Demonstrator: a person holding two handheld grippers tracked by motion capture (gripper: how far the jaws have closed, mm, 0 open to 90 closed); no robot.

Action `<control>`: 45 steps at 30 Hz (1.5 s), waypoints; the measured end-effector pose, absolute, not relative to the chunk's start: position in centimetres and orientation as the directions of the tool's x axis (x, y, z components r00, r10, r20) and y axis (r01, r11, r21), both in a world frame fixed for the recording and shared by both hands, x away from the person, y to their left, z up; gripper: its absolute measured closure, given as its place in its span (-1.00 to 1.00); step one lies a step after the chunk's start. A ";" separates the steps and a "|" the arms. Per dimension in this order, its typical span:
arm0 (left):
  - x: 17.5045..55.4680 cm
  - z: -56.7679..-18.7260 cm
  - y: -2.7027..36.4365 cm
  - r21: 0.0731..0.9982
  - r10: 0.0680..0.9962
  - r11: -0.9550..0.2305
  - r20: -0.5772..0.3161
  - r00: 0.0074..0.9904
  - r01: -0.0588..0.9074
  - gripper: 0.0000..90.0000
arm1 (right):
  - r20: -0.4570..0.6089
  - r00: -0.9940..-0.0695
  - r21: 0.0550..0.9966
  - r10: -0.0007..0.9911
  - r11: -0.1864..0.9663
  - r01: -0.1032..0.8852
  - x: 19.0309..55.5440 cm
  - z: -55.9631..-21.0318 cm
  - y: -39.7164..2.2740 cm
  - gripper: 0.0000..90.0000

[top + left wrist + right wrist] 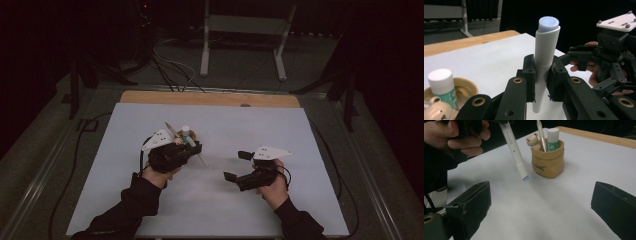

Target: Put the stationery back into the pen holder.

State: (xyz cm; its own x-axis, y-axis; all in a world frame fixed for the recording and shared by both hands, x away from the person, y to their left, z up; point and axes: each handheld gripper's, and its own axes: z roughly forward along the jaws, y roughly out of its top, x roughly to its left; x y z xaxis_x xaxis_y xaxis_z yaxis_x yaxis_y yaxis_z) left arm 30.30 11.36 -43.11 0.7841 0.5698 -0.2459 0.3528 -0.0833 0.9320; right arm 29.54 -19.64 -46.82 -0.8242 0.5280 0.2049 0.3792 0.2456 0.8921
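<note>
White pen [544, 62] sits clamped in left tongs [541, 75] — right tongs [541, 202] gape empty, their view showing its printed barrel.

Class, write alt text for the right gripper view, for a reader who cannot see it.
A white marker, held from above by a hand, hangs tilted over a pale table, tip near the surface. Behind it stands a tan pen holder with a small bear figure, a pen and a glue stick. The right gripper has its jaws wide open.

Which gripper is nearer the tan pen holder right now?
Left. The left gripper, shut on a white pen, sits right beside the tan pen holder; the open right gripper is farther off across the white mat.
</note>
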 end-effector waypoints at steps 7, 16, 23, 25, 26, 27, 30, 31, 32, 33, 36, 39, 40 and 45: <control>30.5 -42.5 11.6 0.942 0.571 -0.105 -0.205 0.795 0.318 0.76 | 0.198 -0.829 0.897 0.524 0.244 0.368 29.5 -46.8 -19.7 -0.95; 31.3 -41.0 12.3 0.950 0.594 -0.127 -0.157 0.789 0.285 0.76 | 0.197 -0.828 0.894 0.524 0.250 0.371 29.5 -47.0 -19.6 -0.95; 31.9 -40.3 12.3 0.950 0.600 -0.152 -0.130 0.789 0.272 0.76 | 0.196 -0.830 0.895 0.522 0.250 0.369 29.4 -46.9 -19.5 -0.95; 32.1 -40.1 12.3 0.950 0.602 -0.156 -0.125 0.788 0.271 0.76 | 0.196 -0.831 0.895 0.521 0.250 0.368 29.4 -46.9 -19.5 -0.95; 32.3 -40.0 12.3 0.951 0.606 -0.159 -0.119 0.786 0.266 0.76 | 0.197 -0.830 0.895 0.522 0.250 0.370 29.5 -46.9 -19.5 -0.95; 32.3 -40.0 12.3 0.951 0.606 -0.159 -0.119 0.786 0.266 0.76 | 0.197 -0.830 0.895 0.522 0.250 0.370 29.5 -46.9 -19.5 -0.95; 32.8 -39.7 12.4 0.951 0.609 -0.161 -0.114 0.785 0.263 0.76 | 0.196 -0.831 0.896 0.521 0.248 0.367 29.4 -46.9 -19.5 -0.95; 32.8 -39.7 12.4 0.951 0.609 -0.161 -0.114 0.785 0.263 0.76 | 0.196 -0.831 0.896 0.521 0.248 0.367 29.4 -46.9 -19.5 -0.95; 33.2 -39.6 12.4 0.951 0.614 -0.162 -0.113 0.781 0.264 0.76 | 0.197 -0.831 0.897 0.521 0.246 0.367 29.4 -46.9 -19.5 -0.95; 33.2 -39.6 12.4 0.951 0.614 -0.162 -0.113 0.781 0.264 0.76 | 0.197 -0.831 0.897 0.521 0.246 0.367 29.4 -46.9 -19.5 -0.95; 33.9 -39.7 12.4 0.950 0.613 -0.165 -0.111 0.782 0.264 0.76 | 0.195 -0.832 0.902 0.520 0.238 0.361 29.4 -46.9 -19.6 -0.95; 34.3 -39.8 12.5 0.950 0.617 -0.166 -0.109 0.779 0.264 0.76 | 0.191 -0.833 0.903 0.519 0.240 0.356 29.4 -46.9 -19.6 -0.95; 34.6 -40.0 12.6 0.950 0.627 -0.164 -0.108 0.771 0.266 0.76 | 0.192 -0.834 0.904 0.518 0.238 0.356 29.4 -46.9 -19.6 -0.95; 35.2 -40.4 13.0 0.948 0.649 -0.173 -0.094 0.755 0.267 0.76 | 0.190 -0.832 0.905 0.521 0.236 0.355 29.4 -46.8 -19.6 -0.95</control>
